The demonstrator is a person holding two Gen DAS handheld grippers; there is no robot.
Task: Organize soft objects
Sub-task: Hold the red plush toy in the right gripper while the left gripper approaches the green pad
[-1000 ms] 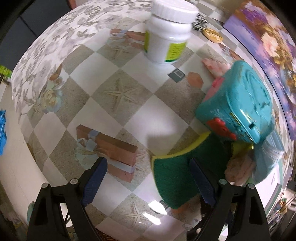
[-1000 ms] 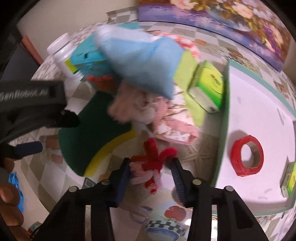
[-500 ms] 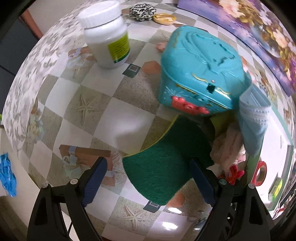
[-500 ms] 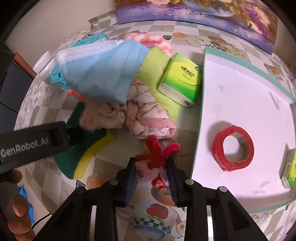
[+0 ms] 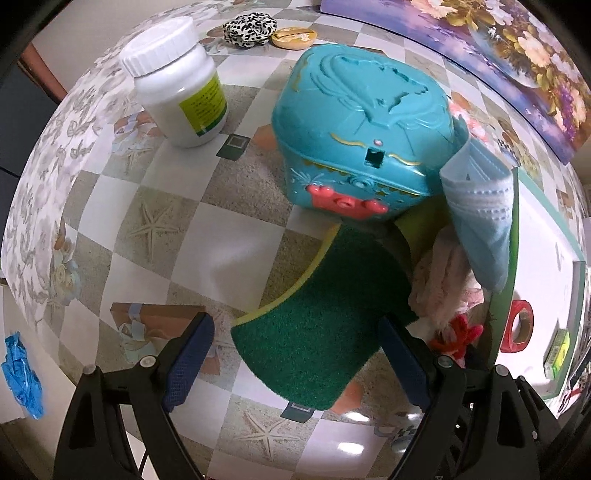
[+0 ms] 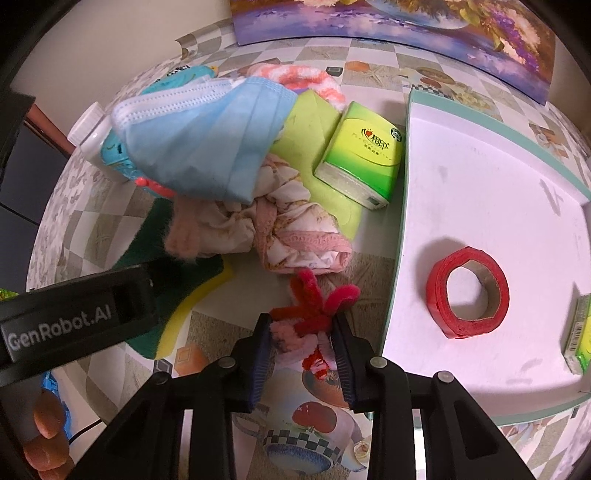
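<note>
My right gripper (image 6: 301,334) is shut on a red and pink pipe-cleaner bundle (image 6: 312,306), just left of the white tray (image 6: 480,206). Beyond it lie a pink floral cloth (image 6: 295,229), a blue face mask (image 6: 207,140), a lime cloth (image 6: 314,125) and a pink fuzzy sock (image 6: 295,75). My left gripper (image 5: 295,354) is open, its fingers astride the near end of a green and yellow sponge (image 5: 325,325); it also shows in the right wrist view (image 6: 173,273). The mask (image 5: 480,214) leans on a teal box (image 5: 362,133).
A white pill bottle (image 5: 181,99), a leopard scrunchie (image 5: 249,27) and a tan disc (image 5: 295,37) stand at the back. The tray holds a red tape roll (image 6: 467,291). A green tissue pack (image 6: 360,151) lies beside the tray. A painting (image 6: 406,22) leans behind.
My right gripper has closed on the pipe-cleaner bundle and drawn back a little with it. My left gripper has swung right and pulled back, so the teal box and sponge sit more central.
</note>
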